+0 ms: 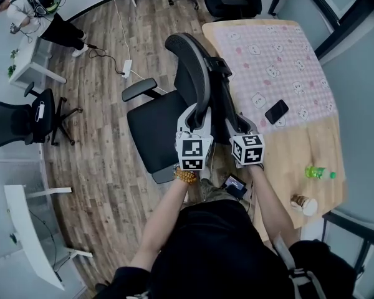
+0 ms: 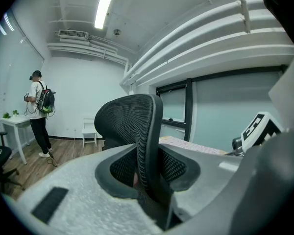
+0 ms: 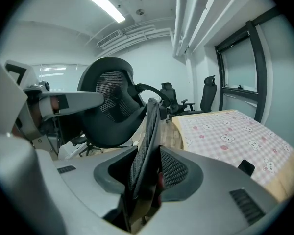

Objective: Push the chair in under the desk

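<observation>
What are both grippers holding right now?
Left gripper: shut on the chair backrest, at its edge.
Right gripper: shut on the same chair backrest.

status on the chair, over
Left gripper and right gripper clamped on chair backrest. Seat faces away from desk, not under. No obstacle seen between.

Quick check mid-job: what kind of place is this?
Probably an office or lab workroom: the mesh chair at a wooden desk, more swivel chairs and white tables around, strip lighting overhead.
</observation>
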Tool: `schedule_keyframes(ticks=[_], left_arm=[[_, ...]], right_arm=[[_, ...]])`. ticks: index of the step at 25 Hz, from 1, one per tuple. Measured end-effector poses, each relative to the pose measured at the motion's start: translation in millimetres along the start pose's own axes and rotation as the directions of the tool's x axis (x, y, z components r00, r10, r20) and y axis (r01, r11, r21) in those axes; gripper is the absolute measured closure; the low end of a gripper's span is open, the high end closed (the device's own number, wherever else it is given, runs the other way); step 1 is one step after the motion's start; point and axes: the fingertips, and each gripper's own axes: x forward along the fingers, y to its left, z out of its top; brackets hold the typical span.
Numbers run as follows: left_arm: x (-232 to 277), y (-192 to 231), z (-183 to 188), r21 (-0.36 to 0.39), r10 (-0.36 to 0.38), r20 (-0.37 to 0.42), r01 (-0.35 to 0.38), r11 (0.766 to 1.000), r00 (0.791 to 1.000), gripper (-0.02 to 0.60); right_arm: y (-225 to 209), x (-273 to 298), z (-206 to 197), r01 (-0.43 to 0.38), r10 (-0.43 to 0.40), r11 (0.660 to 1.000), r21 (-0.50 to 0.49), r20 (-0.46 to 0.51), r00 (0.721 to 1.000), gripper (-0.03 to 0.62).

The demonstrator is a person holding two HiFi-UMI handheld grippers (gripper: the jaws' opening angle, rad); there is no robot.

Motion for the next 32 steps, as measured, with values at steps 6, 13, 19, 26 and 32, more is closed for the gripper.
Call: schedule_keyframes(ticks=[6, 13, 19, 26, 32], left_arm=[[-18, 1, -3, 0.011, 0.016, 0.001, -0.016, 1.000, 1.000, 0.472], [-40, 12, -4, -0.005, 0.056, 0.000, -0.056, 0.998, 0.998, 0.474], [-60, 18, -9, -0.017, 0.096, -0.003, -0.096, 0.995, 0.995, 0.477], [-121, 56, -25, -0.044, 0.112, 0.012, -0.112, 0.993, 0.994, 0.485], [-141, 60, -19, -0.036, 0.113, 0.028, -0.112, 0.993, 0.993, 0.488]], right_arm=[[16, -7, -10, -0.045, 0.045, 0.998, 0.045, 0.008, 0.999, 0.444], [40, -11, -14, -0.069, 0.069, 0.997, 0.034, -0.011, 0.998, 0.441], [58, -17, -24, -0.063, 0.064, 0.998, 0.029, -0.021, 0.998, 0.437], [131, -21, -49, -0.117, 0.118, 0.993, 0.033, -0.046, 0.992, 0.413], [151, -27, -55, -0.135, 0.138, 0.989, 0.068, -0.037, 0.990, 0.410]])
